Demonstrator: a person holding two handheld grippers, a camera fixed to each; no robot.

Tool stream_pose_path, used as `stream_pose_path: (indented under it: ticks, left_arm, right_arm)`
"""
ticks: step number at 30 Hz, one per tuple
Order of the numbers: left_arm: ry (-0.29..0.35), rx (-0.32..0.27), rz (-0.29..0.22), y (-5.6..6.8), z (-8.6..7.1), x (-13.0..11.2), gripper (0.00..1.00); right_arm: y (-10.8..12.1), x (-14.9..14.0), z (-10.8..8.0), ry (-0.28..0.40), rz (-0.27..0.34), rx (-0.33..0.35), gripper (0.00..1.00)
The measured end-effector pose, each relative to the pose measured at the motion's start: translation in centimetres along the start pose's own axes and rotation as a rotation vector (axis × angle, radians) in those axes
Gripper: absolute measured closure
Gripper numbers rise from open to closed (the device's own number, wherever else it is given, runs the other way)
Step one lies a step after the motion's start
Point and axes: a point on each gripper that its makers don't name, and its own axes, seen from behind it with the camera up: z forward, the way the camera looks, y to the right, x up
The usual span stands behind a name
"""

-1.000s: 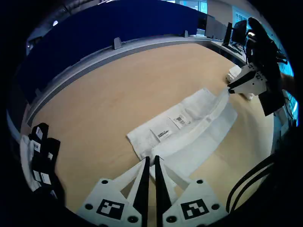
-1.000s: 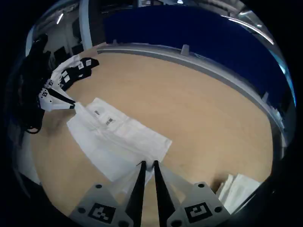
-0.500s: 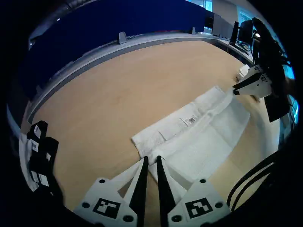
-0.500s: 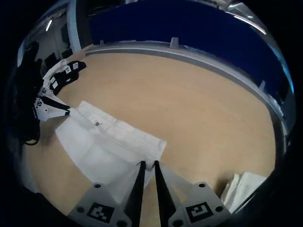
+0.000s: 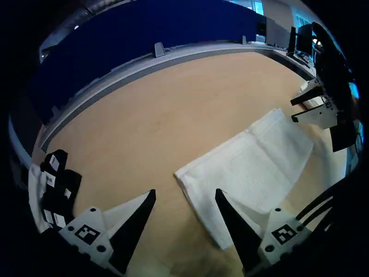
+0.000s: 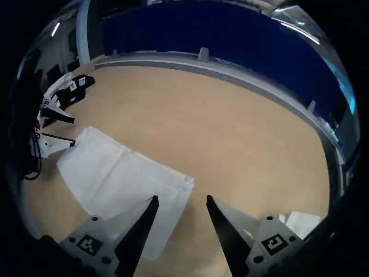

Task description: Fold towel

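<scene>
towel [image 5: 249,166] lies flat on desk [image 5: 161,115], long axis running from left gripper [image 5: 184,191] to right gripper [image 6: 182,197], one short end just ahead of each, both jaws wide and empty

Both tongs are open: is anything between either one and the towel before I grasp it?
Nothing visible does. The towel lies flat on the table, one end just ahead of the open left tongs, the other just ahead of the open right tongs.

Towel [image 5: 251,168] on table [image 5: 152,120], between tools.
</scene>
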Motion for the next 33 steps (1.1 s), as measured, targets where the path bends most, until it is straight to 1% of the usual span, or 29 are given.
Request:
stream_pose_path:
  ticks: [2,4,9,18,21,27,33]
  left_arm:
    - [0.004,-0.002,-0.001,0.0,-0.1,0.1,0.04]
    - [0.006,-0.005,-0.005,0.0,-0.3,0.1,0.04]
    - [0.009,-0.013,-0.019,0.1,-0.7,0.2,0.04]
    - [0.017,-0.006,-0.031,0.2,-1.5,0.2,0.04]
    - [0.023,0.005,-0.038,-0.1,-1.8,0.2,0.04]
    - [0.026,0.017,-0.061,-0.5,-3.1,-0.4,0.04]
    - [0.021,0.023,-0.083,-0.3,-4.6,-2.0,0.04]
  right_arm:
    - [-0.1,0.0,-0.2,0.001,0.001,0.005,0.1]
    - [-0.1,0.0,-0.4,0.002,0.004,0.01,0.08]
    - [0.1,-0.1,-0.7,0.005,0.012,0.012,0.08]
    - [0.0,-0.4,-1.8,0.013,0.016,0.008,0.08]
    - [-0.1,-0.6,-2.3,0.016,0.016,0.005,0.08]
    - [-0.4,-1.3,-3.1,0.015,0.01,0.011,0.08]
    - [-1.0,-2.2,-4.1,0.013,0.001,0.024,0.08]
